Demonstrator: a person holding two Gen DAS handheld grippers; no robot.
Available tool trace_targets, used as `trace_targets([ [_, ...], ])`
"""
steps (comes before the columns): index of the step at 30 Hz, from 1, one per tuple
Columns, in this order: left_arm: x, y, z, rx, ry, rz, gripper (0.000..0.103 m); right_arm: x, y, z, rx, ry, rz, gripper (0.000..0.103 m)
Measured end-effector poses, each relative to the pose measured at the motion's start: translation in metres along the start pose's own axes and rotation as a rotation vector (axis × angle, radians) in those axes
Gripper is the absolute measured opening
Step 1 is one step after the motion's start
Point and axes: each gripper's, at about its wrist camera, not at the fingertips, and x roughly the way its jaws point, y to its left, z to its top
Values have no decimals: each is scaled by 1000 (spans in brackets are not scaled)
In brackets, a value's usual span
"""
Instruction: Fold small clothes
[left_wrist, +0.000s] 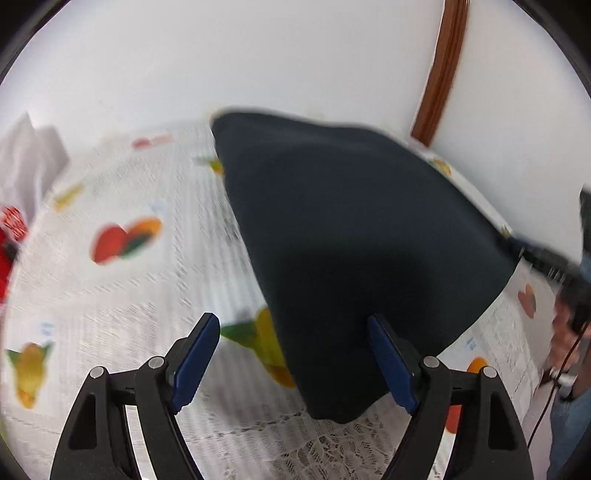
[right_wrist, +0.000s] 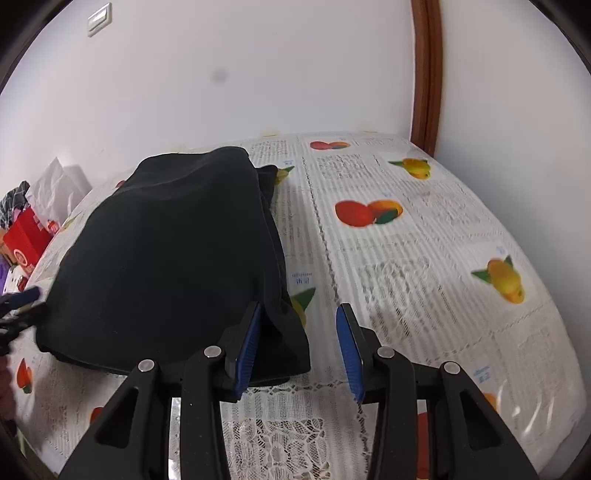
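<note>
Left wrist view: the left tongs (left_wrist: 291, 354) stand wide apart, gripping nothing. A dark folded garment (left_wrist: 351, 251) lies on the bench (left_wrist: 110, 295), which is covered by a fruit-printed cloth; its near corner reaches between the blue pads, nearer the pad at 4 o'clock. The picture is blurred.

Right wrist view: the right tongs (right_wrist: 299, 343) are partly open and hold nothing. The garment (right_wrist: 173, 258) lies toward 10 o'clock, its near corner between the pads, against the left-side pad (right_wrist: 248, 347). A red box (right_wrist: 26, 240) sits at 9 o'clock.

Matt black cloth garment (right_wrist: 173, 254) lies on a glossy, fruit-printed tablecloth (right_wrist: 424, 280) with a rough lace edge.
</note>
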Motion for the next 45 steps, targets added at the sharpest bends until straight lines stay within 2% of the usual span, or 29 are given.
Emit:
trace_targets([
  [5,-4,2,12,8,41,-30,81,5,14,38,-48,7,19,44],
  [7,-11,5,27,19,19,-15,81,17,19,57,-48,29,39,44],
  [11,-10,13,53,26,-3,43,79,54,35,100,-69,59,59,44],
  [14,3,22,69,-22,19,-7,79,90,44,127,-69,116,91,44],
  [16,13,24,76,-29,36,-28,79,116,48,141,-54,159,115,42],
  [18,24,22,81,-19,54,-37,79,134,50,150,-30,179,151,35],
  [21,41,15,84,-7,75,-37,82,167,56,161,13,218,198,32],
  [23,50,14,85,-15,81,-45,82,173,56,164,19,213,225,16],
  [24,52,14,86,-20,85,-54,82,167,54,166,13,169,247,13],
  [26,55,15,86,-27,86,-71,82,154,45,166,25,84,266,13],
  [27,56,16,86,-32,88,-81,82,156,41,166,29,76,271,13],
  [31,55,18,85,-57,99,-93,82,179,33,158,67,163,256,14],
  [35,47,14,81,-47,93,-69,82,150,28,157,46,112,175,24],
  [37,42,14,78,-40,90,-64,81,135,25,149,40,113,143,27],
  [40,30,11,70,-29,81,-72,80,103,12,125,32,114,161,27],
  [43,18,8,59,-19,76,-82,80,76,-3,92,38,125,192,43],
  [45,10,6,50,-18,78,-86,80,67,-13,68,67,157,218,45],
])
